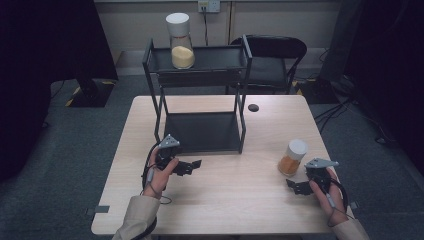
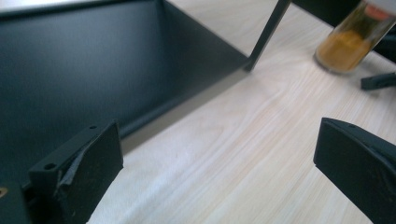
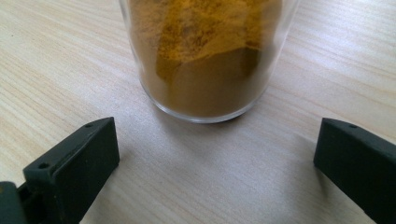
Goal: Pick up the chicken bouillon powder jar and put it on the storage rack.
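Note:
A glass jar of orange powder (image 1: 292,157) with a white lid stands on the right of the table. It looms close in the right gripper view as the jar (image 3: 205,56), just beyond the jaws and not between them. My right gripper (image 1: 296,185) (image 3: 217,149) is open, resting low behind it. My left gripper (image 1: 193,167) (image 2: 217,154) is open and empty, just in front of the lower tray (image 2: 93,70) of a black two-tier rack (image 1: 202,132). A second jar with yellow powder (image 1: 181,46) stands on the rack's top shelf. The orange jar (image 2: 348,44) also appears far off in the left gripper view.
The light wooden table (image 1: 225,200) has open surface between the two grippers. A small black disc (image 1: 253,107) lies behind the rack on the right. A black folding chair (image 1: 275,50) stands beyond the table's far edge.

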A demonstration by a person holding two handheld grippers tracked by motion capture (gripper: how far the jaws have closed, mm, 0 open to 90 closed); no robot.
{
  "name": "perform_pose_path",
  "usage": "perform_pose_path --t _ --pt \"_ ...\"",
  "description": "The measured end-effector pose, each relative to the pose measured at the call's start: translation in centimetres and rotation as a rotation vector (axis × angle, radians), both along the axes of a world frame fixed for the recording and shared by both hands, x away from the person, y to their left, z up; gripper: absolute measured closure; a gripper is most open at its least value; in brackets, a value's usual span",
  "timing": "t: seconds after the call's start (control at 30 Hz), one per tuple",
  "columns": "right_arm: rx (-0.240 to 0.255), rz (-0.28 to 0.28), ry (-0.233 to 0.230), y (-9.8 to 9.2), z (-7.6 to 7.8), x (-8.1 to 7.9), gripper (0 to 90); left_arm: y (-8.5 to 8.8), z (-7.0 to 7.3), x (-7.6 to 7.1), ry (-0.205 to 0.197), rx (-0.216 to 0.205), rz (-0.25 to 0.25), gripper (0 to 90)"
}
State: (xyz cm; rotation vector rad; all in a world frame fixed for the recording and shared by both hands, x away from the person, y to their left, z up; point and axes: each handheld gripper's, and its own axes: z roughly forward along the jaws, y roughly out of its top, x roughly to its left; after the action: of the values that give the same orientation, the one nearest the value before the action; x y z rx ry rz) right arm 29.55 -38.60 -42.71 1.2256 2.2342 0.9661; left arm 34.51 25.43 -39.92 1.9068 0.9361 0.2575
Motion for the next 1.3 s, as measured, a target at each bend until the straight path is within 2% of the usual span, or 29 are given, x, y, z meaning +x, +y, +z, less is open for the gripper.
perform_pose_path --t 0.17,0.3,0.4,0.6,0.73,0.87,0.97,1.0,1.3 --pt "0.0 0.0 0.0 0.0 0.0 0.0 0.0 0.1 -0.8 -0.2 0.017 0.004 0.003 0.8" --pt "0.0 0.0 0.0 0.0 0.0 0.0 0.0 0.1 -1.5 -0.5 0.026 0.025 0.001 0.8" --pt "0.0 0.0 0.0 0.0 0.0 0.0 0.0 -0.1 -1.9 -0.7 0.048 0.053 0.003 0.9" --pt "0.0 0.0 0.0 0.0 0.0 0.0 0.0 -0.6 -2.7 -1.1 0.058 0.113 -0.015 1.2" --pt "0.0 0.0 0.0 0.0 0.0 0.0 0.0 -1.1 -2.9 -1.6 0.049 0.154 -0.023 1.4" --pt "0.0 0.0 0.0 0.0 0.0 0.0 0.0 -1.9 -3.0 -2.3 0.01 0.214 -0.036 1.1" --pt "0.0 0.0 0.0 0.0 0.0 0.0 0.0 -2.7 -2.7 -2.5 -0.025 0.29 -0.068 0.5" --pt "0.0 0.0 0.001 0.0 0.0 0.0 0.0 -2.9 -2.6 -2.6 -0.027 0.3 -0.069 0.0" --pt "0.0 0.0 0.001 0.0 0.0 0.0 0.0 -2.9 -2.7 -2.6 -0.028 0.298 -0.067 0.0"
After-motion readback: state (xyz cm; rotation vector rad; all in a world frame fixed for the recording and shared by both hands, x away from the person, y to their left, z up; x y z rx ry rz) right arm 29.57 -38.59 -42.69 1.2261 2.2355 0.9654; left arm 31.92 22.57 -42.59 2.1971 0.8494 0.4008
